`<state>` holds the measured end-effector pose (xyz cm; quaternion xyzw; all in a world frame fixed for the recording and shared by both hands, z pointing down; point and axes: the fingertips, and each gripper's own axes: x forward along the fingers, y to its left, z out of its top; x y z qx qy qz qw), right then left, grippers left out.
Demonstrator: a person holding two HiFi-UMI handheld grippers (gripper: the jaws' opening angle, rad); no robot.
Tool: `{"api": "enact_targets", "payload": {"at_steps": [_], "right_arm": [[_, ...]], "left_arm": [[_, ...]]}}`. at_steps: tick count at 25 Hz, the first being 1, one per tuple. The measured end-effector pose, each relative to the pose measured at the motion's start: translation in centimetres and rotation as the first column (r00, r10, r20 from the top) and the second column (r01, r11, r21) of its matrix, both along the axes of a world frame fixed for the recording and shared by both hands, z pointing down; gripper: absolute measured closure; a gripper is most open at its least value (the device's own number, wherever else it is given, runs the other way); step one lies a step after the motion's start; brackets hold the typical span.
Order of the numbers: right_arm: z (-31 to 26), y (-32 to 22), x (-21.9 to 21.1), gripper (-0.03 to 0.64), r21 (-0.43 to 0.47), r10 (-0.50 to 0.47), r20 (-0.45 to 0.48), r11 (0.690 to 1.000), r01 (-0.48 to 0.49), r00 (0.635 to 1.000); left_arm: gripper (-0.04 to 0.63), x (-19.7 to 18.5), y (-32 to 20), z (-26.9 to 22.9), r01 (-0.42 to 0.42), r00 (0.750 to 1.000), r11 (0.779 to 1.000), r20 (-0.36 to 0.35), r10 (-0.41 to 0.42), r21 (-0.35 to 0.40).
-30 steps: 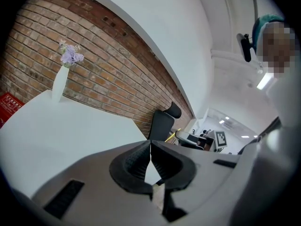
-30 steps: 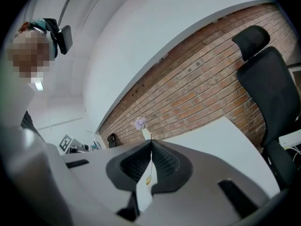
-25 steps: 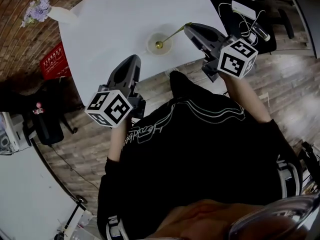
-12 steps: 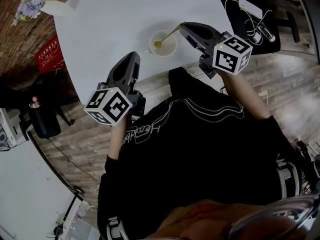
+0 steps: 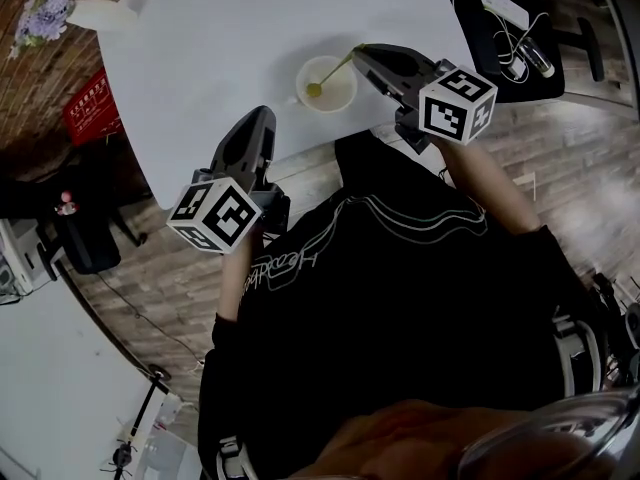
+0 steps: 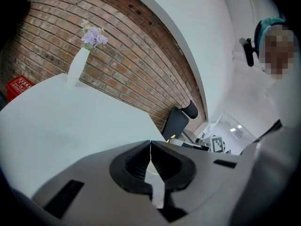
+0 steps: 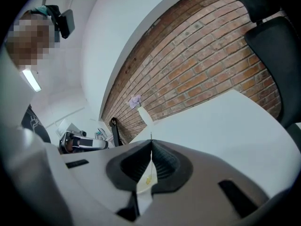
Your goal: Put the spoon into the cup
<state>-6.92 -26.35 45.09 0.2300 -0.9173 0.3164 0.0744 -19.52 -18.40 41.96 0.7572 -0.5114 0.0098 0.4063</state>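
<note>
beyond the cup [image 5: 336, 92], a flower vase [image 5: 98, 13], well apart

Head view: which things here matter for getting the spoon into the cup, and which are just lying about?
Job:
- spoon, in the shut right gripper
- cup

Lying about:
- vase of flowers
- red box
- white power strip
- left gripper, shut, empty
</note>
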Motion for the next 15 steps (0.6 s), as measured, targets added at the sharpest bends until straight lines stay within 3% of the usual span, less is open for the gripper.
{"api": "enact_targets", "payload": {"at_steps": [15], "right_arm": [[1.8, 0.0, 0.2, 0.617, -0.027, 0.001, -0.001, 1.0, -0.001, 1.0]], "left_arm": [[0.59, 0.5, 0.5, 1.7, 0.008, 1.0, 0.999, -0.011, -0.009, -0.043]]}}
